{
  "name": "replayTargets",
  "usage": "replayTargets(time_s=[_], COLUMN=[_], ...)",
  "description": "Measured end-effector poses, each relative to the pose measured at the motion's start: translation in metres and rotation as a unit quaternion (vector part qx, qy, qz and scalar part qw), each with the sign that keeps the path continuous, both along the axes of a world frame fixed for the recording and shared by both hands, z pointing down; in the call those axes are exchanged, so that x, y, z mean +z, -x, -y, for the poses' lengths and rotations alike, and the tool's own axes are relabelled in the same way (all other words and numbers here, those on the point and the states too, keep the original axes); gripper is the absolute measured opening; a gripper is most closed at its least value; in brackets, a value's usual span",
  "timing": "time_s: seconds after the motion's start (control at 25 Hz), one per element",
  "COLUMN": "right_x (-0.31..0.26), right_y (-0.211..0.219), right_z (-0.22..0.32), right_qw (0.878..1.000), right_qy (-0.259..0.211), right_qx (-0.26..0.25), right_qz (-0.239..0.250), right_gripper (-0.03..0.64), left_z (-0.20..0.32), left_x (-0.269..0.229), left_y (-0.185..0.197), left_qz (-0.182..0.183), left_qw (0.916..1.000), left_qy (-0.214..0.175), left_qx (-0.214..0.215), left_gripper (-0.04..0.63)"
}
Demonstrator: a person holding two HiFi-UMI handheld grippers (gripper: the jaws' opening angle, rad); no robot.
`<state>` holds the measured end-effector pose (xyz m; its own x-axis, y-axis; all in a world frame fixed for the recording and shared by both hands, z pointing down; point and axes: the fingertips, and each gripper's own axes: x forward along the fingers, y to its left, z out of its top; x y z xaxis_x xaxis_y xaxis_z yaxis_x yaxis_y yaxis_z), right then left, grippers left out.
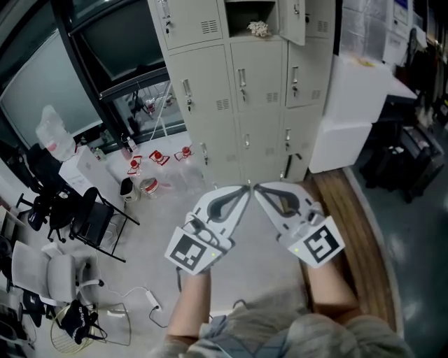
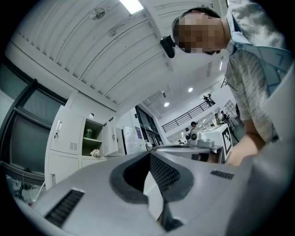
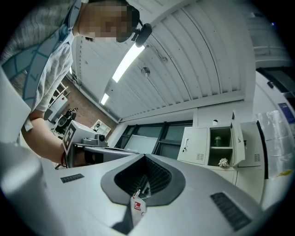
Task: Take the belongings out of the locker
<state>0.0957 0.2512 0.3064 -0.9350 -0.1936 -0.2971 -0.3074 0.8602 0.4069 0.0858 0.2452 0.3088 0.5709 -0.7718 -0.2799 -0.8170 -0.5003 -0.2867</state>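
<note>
A bank of pale grey lockers [image 1: 241,91] stands ahead. One top compartment [image 1: 250,12] is open, its door [image 1: 292,21] swung right. A white crumpled thing [image 1: 259,29] lies on its shelf. The left gripper view shows that white thing [image 2: 95,152] below a green jar [image 2: 88,133]. The right gripper view shows the same white thing [image 3: 223,162] and green jar [image 3: 221,139]. My left gripper [image 1: 243,191] and right gripper [image 1: 260,190] are held low in front of the lockers, tips almost touching each other. Both are shut, far from the shelf and holding none of the locker's things.
Black chairs [image 1: 91,217] and grey seats stand at the left by a dark window. Bottles and small containers [image 1: 157,157] sit on the floor near the lockers. White boxes [image 1: 350,112] stand at the right beside a wooden floor strip [image 1: 350,210]. A cable [image 1: 150,301] lies near my feet.
</note>
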Motion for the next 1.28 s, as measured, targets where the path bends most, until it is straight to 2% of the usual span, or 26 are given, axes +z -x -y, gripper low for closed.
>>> replayTargets(time_s=[0.16, 0.28, 0.36, 0.56, 0.96, 1.08, 1.28], right_x=[0.001, -0.009, -0.018, -0.032, -0.04, -0.043, -0.046], right_y=[0.034, 0.054, 0.064, 0.077, 0.09, 0.09, 0.092], right_z=[0.011, 0.022, 0.031, 0.067, 0.188, 0.228, 0.284], right_qw=[1.0, 1.0, 1.0, 0.999, 0.999, 0.999, 0.999], right_qy=[0.0, -0.004, -0.004, -0.025, -0.017, -0.02, -0.018], right_qx=[0.006, 0.013, 0.016, 0.025, 0.027, 0.034, 0.033], right_qz=[-0.016, -0.007, 0.004, -0.007, 0.016, 0.009, 0.004], right_gripper=[0.003, 0.003, 0.003, 0.003, 0.003, 0.003, 0.003], left_z=[0.012, 0.024, 0.034, 0.069, 0.187, 0.225, 0.284], left_x=[-0.004, -0.012, -0.019, -0.036, -0.051, -0.054, -0.057], left_y=[0.03, 0.05, 0.059, 0.072, 0.083, 0.083, 0.088], left_qz=[0.008, 0.016, 0.023, 0.024, 0.035, 0.035, 0.04], left_qw=[0.9999, 0.9997, 0.9993, 0.9986, 0.9978, 0.9978, 0.9981], left_qy=[-0.001, -0.011, -0.021, -0.039, -0.052, -0.051, -0.046], left_qx=[0.009, 0.015, 0.018, 0.026, 0.022, 0.024, 0.003], left_gripper=[0.002, 0.002, 0.003, 0.002, 0.002, 0.002, 0.003])
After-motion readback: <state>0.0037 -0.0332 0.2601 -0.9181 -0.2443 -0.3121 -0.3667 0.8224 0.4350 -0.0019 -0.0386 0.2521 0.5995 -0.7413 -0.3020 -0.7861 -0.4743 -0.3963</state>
